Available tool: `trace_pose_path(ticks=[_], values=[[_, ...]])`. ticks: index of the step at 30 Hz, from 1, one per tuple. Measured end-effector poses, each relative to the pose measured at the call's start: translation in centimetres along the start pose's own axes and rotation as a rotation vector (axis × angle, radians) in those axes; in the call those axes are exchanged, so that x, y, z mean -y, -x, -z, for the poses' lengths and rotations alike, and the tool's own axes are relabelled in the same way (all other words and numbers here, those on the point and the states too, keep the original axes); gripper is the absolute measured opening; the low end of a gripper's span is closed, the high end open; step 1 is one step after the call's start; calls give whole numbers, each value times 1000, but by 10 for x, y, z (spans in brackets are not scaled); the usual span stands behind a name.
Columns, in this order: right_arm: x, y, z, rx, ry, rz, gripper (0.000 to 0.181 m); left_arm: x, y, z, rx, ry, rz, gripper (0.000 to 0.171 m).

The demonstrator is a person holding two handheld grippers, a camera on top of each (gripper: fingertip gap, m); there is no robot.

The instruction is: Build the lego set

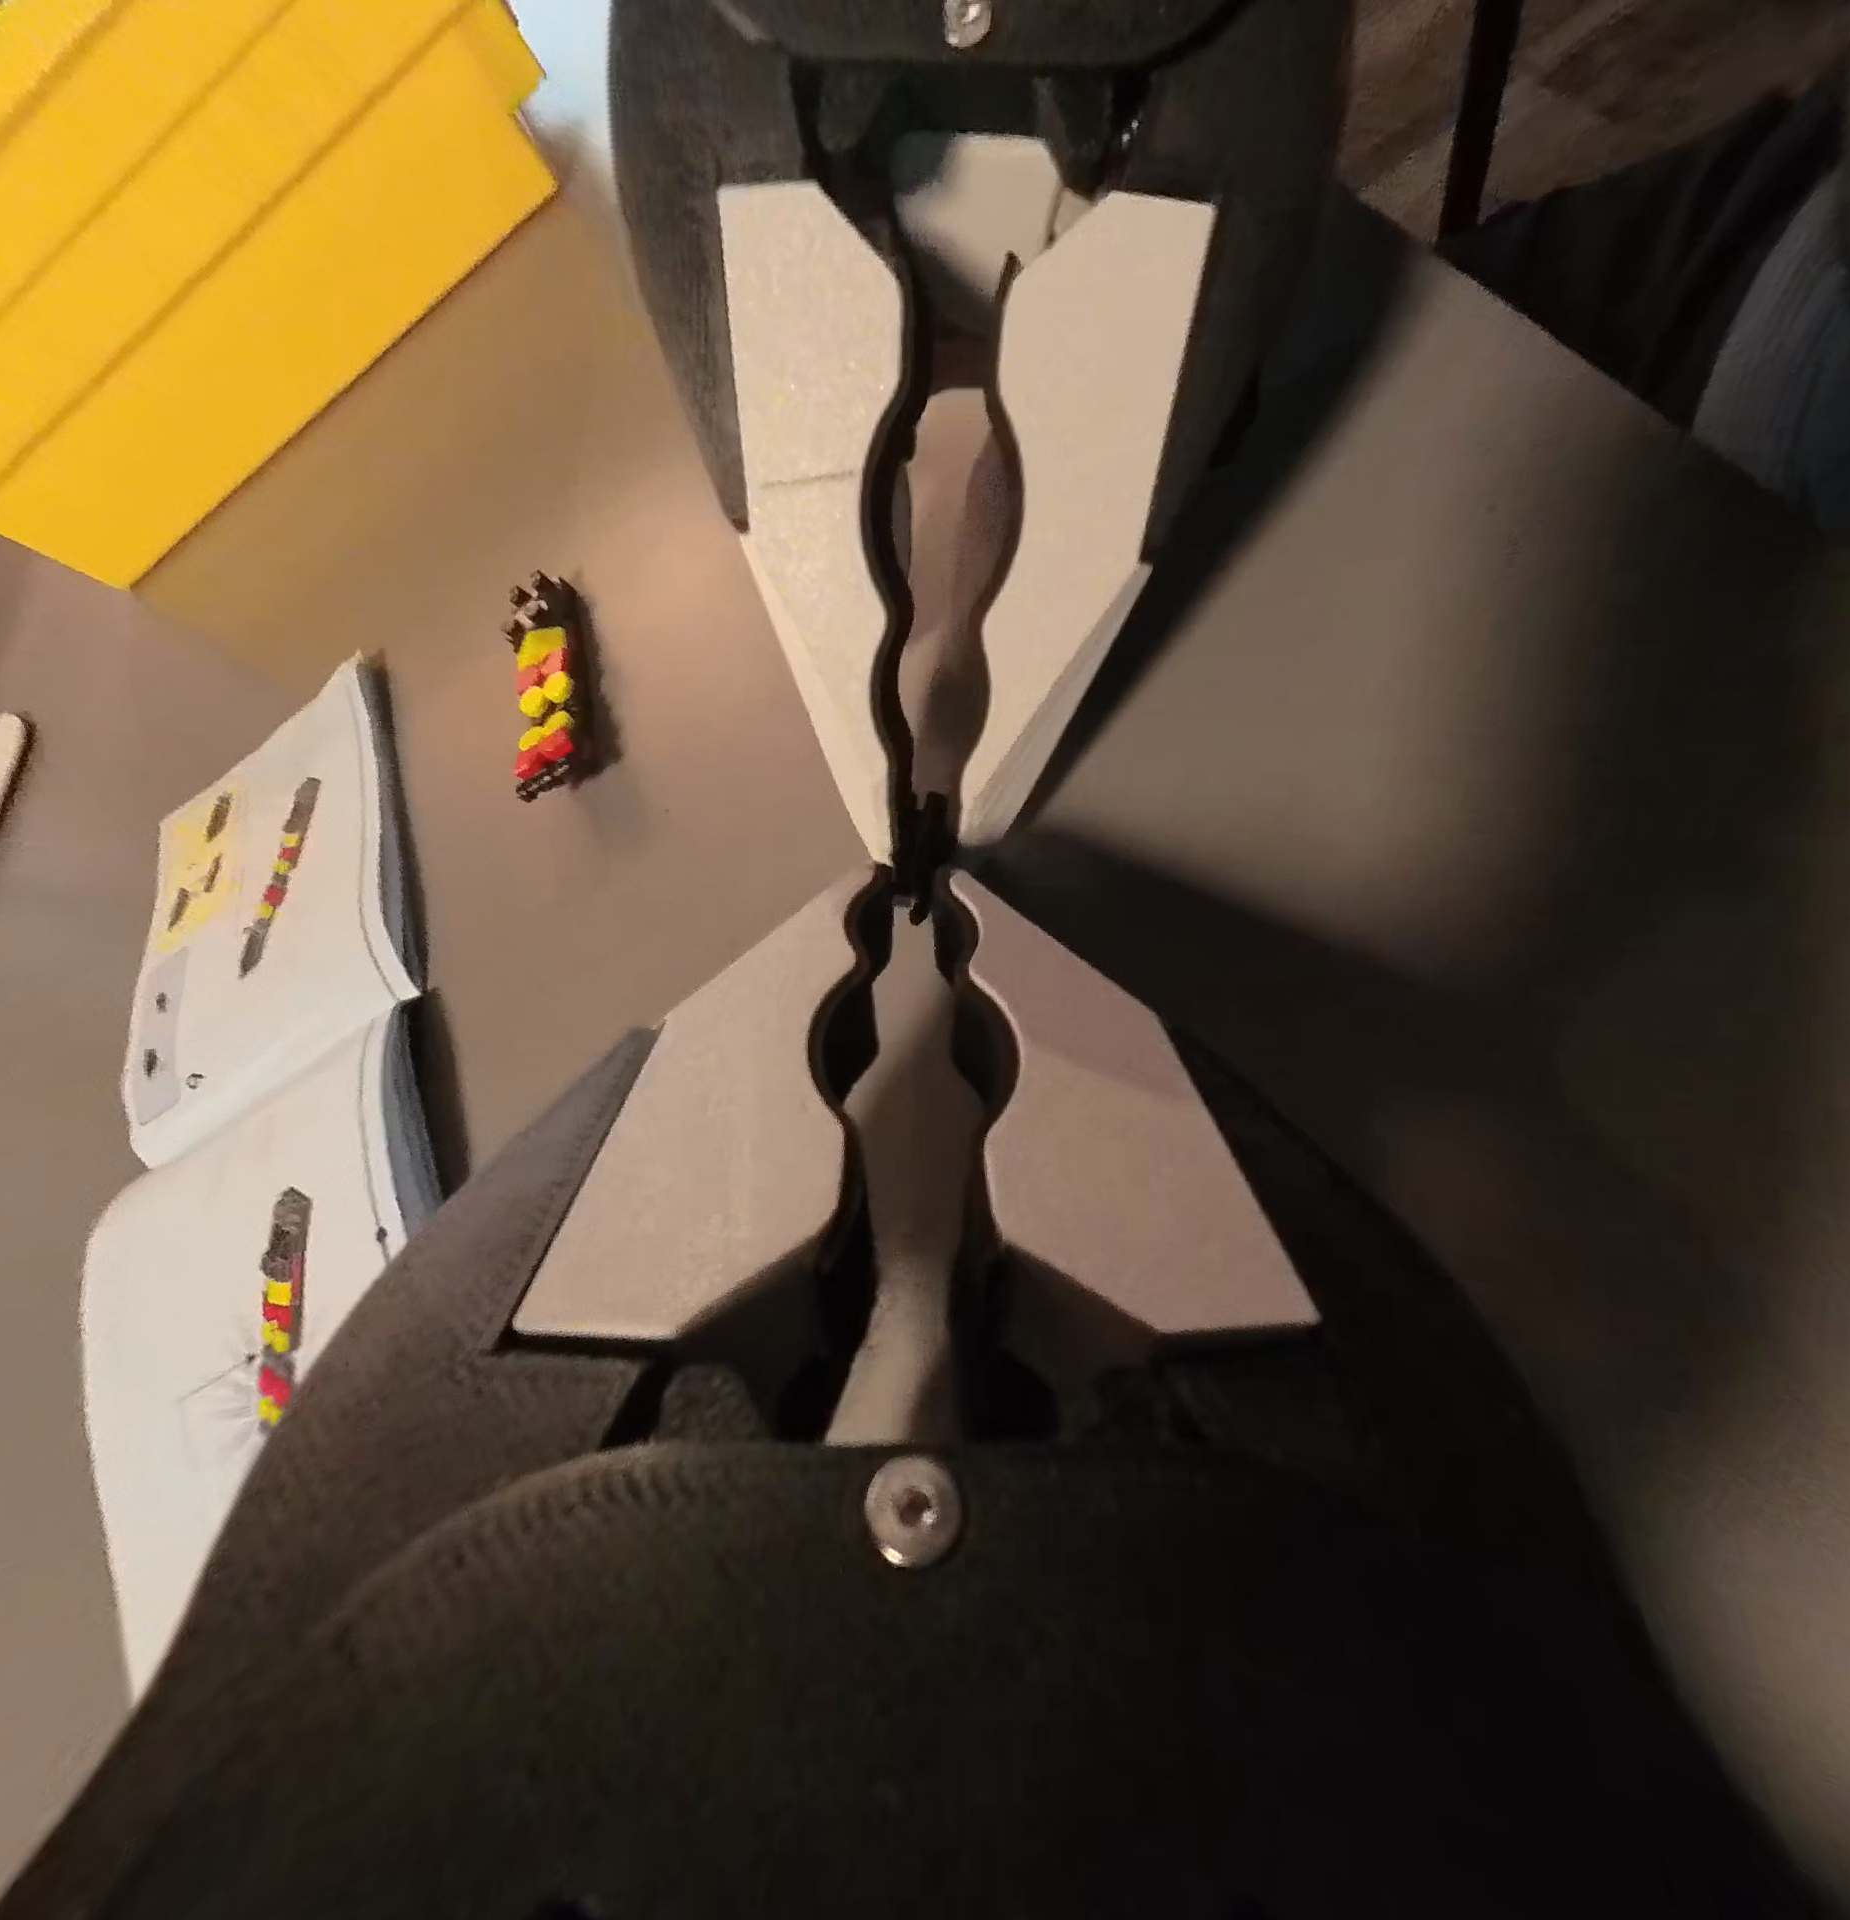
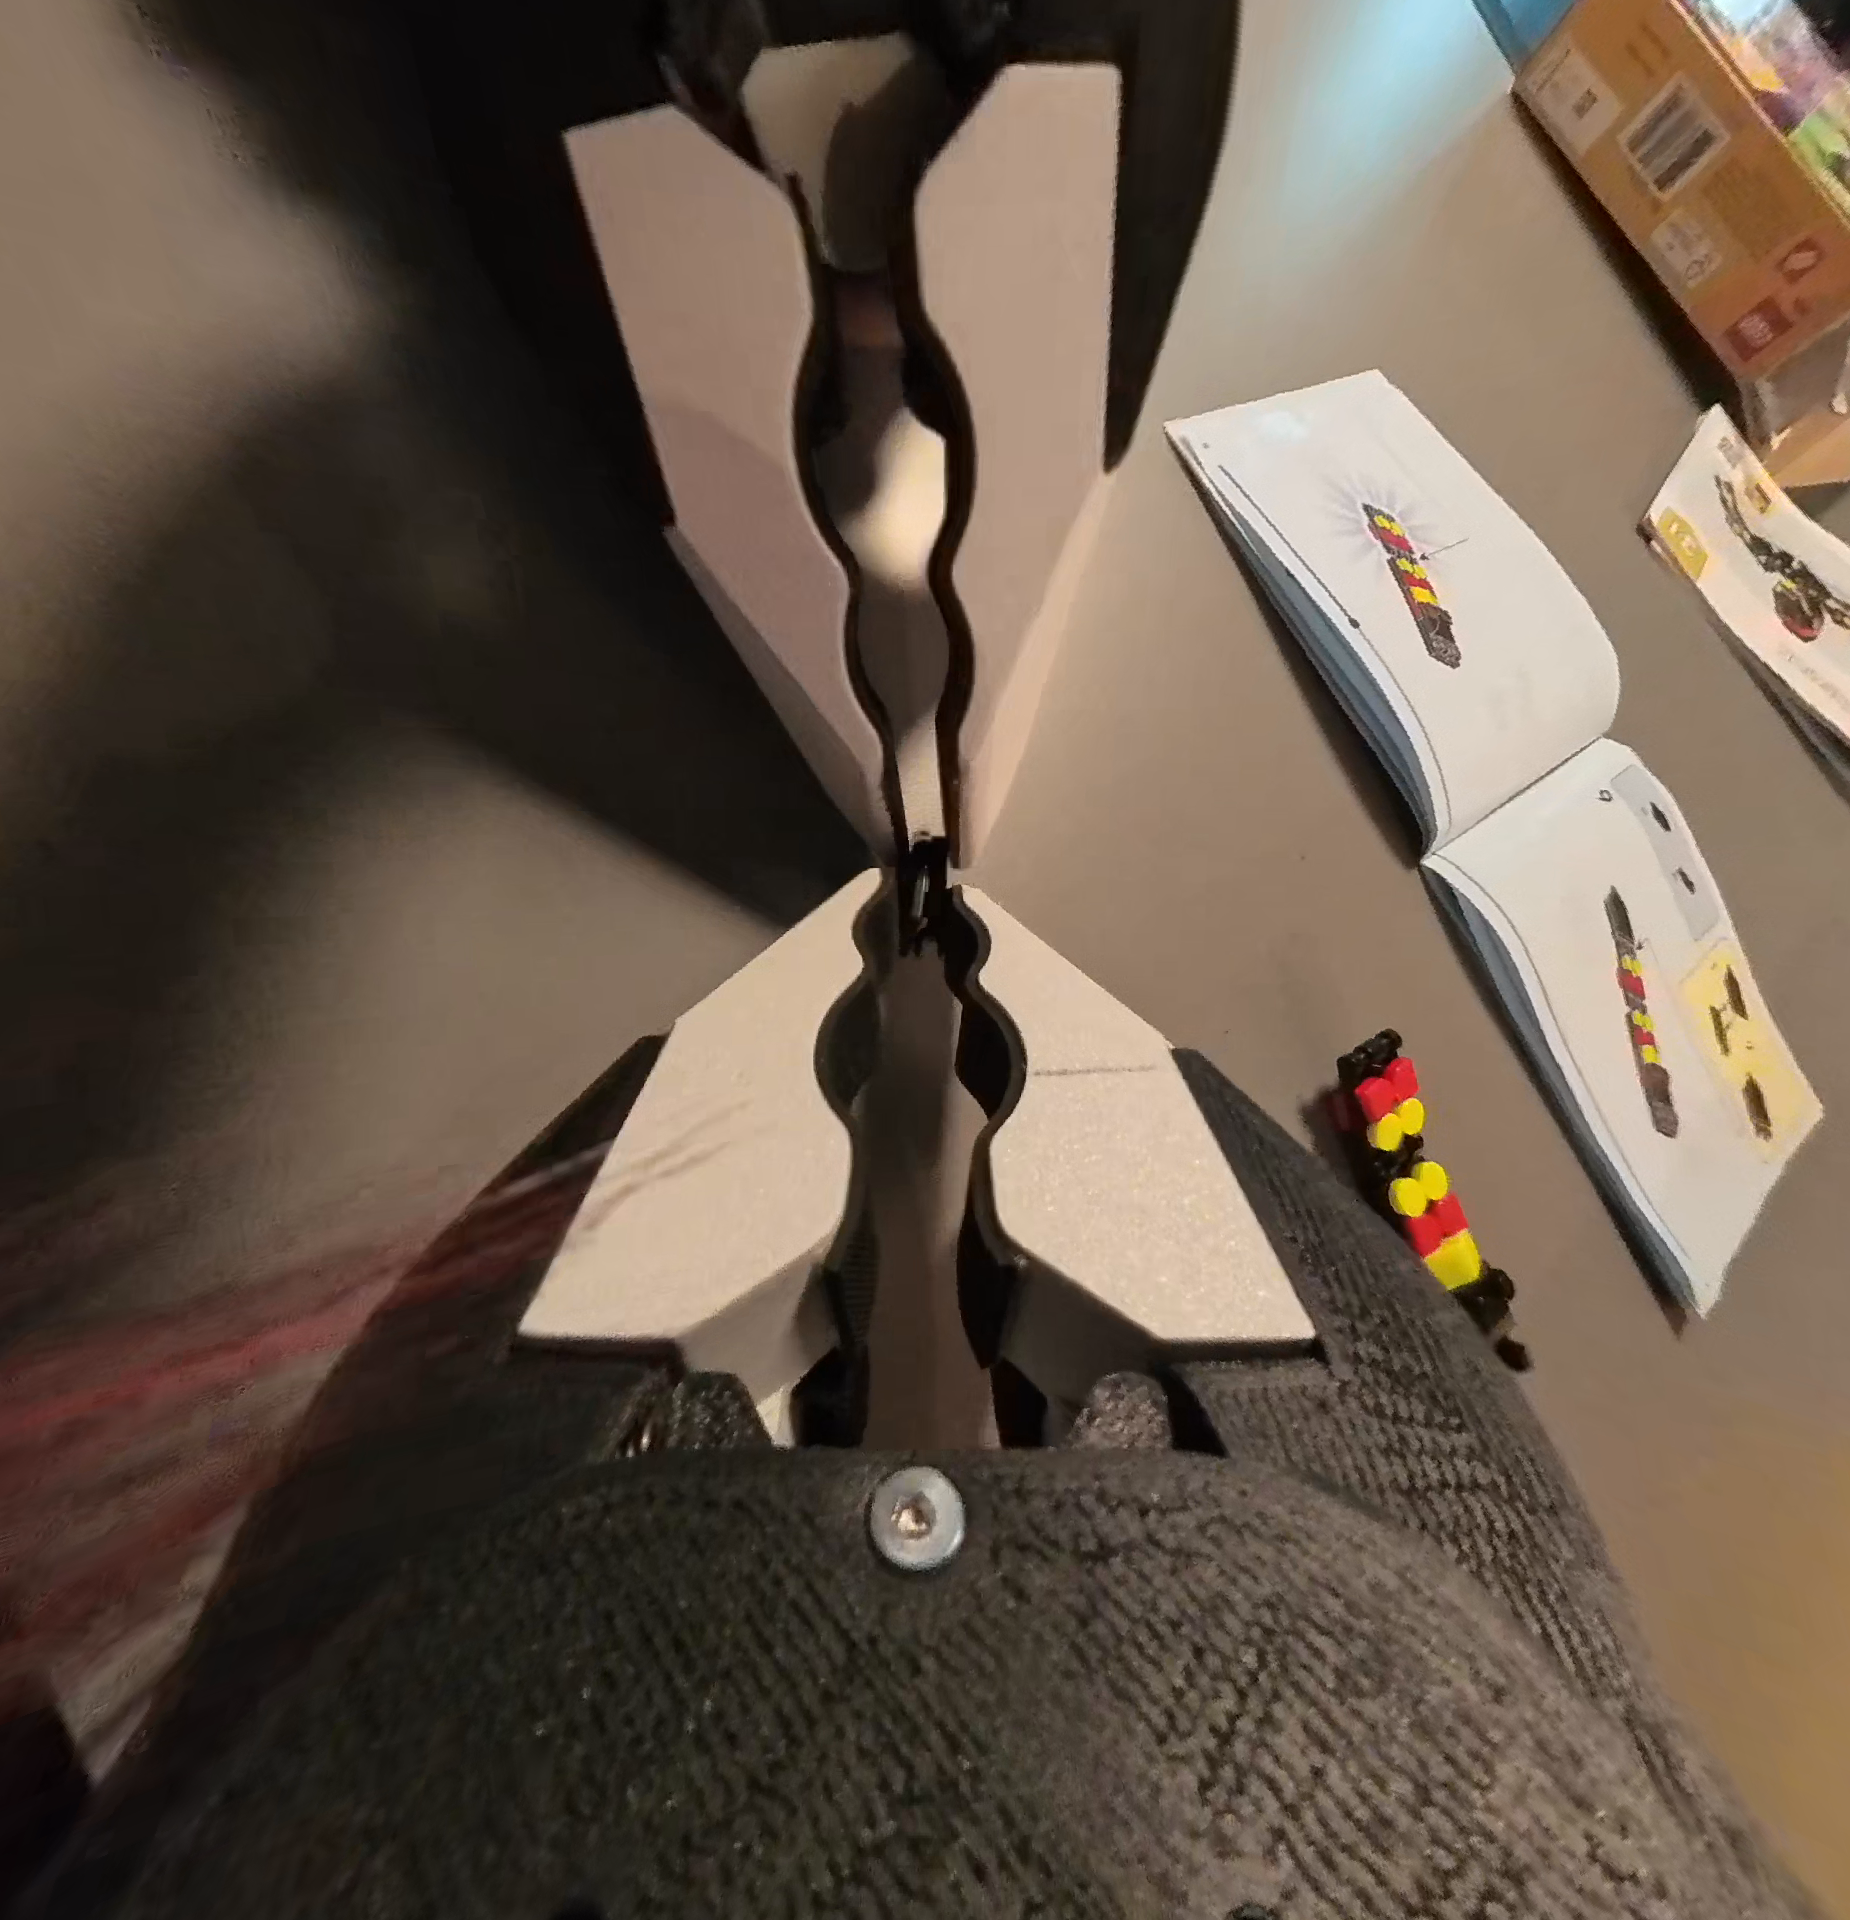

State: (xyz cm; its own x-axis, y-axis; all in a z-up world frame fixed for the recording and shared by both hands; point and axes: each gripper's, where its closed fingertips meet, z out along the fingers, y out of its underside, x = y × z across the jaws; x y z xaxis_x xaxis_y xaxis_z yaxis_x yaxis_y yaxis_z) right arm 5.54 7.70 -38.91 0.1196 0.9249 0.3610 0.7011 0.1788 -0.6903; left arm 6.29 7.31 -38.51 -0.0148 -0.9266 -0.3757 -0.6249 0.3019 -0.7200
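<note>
While the left gripper (image 1: 916,904) and right gripper (image 2: 916,914) meet tip to tip, both pinch one small black piece (image 1: 923,852). I judge joining is underway; next, carry it to the striped lego assembly (image 1: 547,691), left of the left gripper.

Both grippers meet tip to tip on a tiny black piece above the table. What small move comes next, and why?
Probably a gentle squeeze together: the left gripper and right gripper each pinch a small black piece where their tips meet, so the parts look mid-joining. The black, red and yellow assembly lies apart on the table beside the open booklet, awaiting it.
</note>
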Motion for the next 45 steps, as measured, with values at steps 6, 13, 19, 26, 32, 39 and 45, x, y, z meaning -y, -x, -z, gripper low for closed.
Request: trace_pose_path(ticks=[6, 13, 19, 26, 32, 39, 45], values=[[3, 2, 0, -13, -29, 74, 6, 0, -3, 1, -31, -9, 12, 6], [2, 2, 1, 58, -43, -81, 7, 0, -3, 1, -51, 0, 54, 7], [1, 2, 0, 146, -50, -194, 7, -4, -3, -1, -140, 26, 203, 7], [0, 2, 0, 172, -47, -222, 6, -5, -2, -1, -146, 30, 223, 9], [1, 5, 1, 193, -47, -198, 6, -4, -5, 0, -171, 29, 218, 6], [8, -25, 1, -85, -122, 68, 6, -4, 22, 3, -4, -4, 291, 15], [80, -82, 52, -504, -392, 434, 6, 24, 80, 43, 162, -276, 476, 62]])
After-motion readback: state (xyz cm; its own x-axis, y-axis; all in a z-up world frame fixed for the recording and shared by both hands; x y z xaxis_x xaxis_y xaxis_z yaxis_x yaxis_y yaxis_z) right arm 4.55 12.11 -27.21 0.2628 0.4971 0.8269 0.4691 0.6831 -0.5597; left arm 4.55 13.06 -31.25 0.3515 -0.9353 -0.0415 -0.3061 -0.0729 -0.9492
